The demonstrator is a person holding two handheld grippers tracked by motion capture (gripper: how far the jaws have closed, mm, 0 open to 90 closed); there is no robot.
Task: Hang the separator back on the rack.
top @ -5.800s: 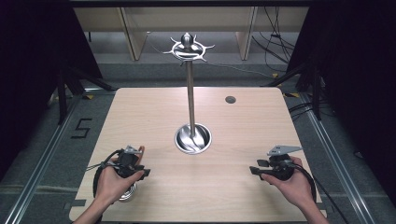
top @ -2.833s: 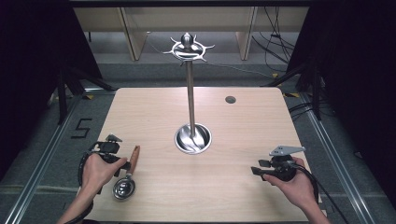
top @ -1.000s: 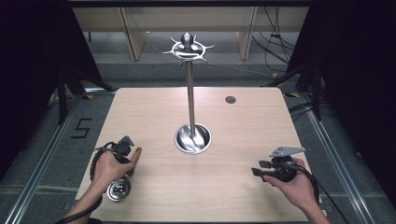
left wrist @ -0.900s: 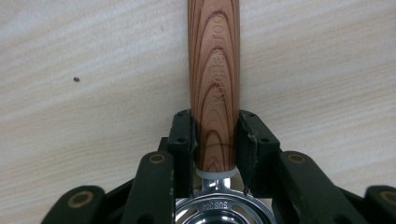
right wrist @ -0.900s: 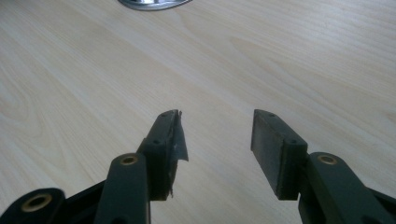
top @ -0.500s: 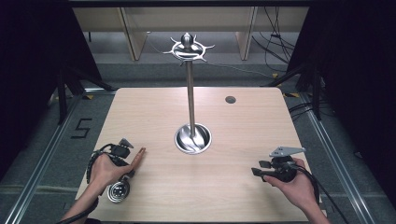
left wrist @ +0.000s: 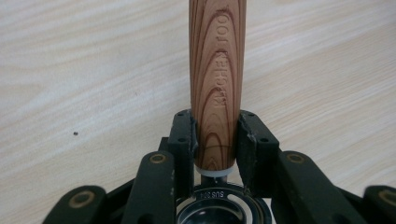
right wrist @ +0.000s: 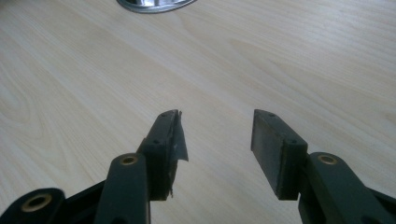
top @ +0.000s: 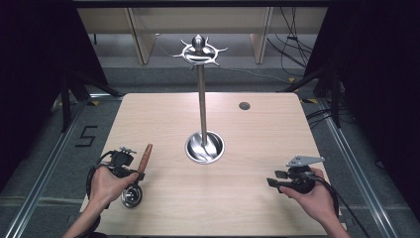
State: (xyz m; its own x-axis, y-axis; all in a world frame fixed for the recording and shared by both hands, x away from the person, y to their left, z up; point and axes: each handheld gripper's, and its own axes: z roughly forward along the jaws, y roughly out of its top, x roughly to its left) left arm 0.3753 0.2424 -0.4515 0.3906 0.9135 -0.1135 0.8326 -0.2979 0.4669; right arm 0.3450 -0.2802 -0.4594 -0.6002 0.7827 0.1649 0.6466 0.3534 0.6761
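Two grippers are in my hands over the wooden table (top: 163,114). My left gripper (top: 130,168) sits at about 8 o'clock on the tabletop, and its jaws are clamped on the lower end of a wooden handle (left wrist: 216,79) stamped "KITCHEN TOOL". In the left gripper view both pads press against the sides of that handle just above a white collar, with a round steel head (left wrist: 224,212) marked "SUS 304" below, between the linkages. From the high view the utensil's handle (top: 145,157) points away from me toward 12 o'clock, slightly tilted to 1, and its shiny round head (top: 132,195) lies nearest me, beside my left hand (top: 106,182); I cannot tell whether the head touches the table. My right gripper (top: 282,179) is at about 4 o'clock, held by my right hand (top: 314,196), with its jaws spread wide and nothing between them; the right gripper view shows bare wood grain in the gap (right wrist: 217,135). A steel stand (top: 202,94) rises from a round base (top: 204,147) at the table's centre, topped with a ring of hooks (top: 199,49). A small dark hole (top: 244,105) sits toward 1 o'clock.
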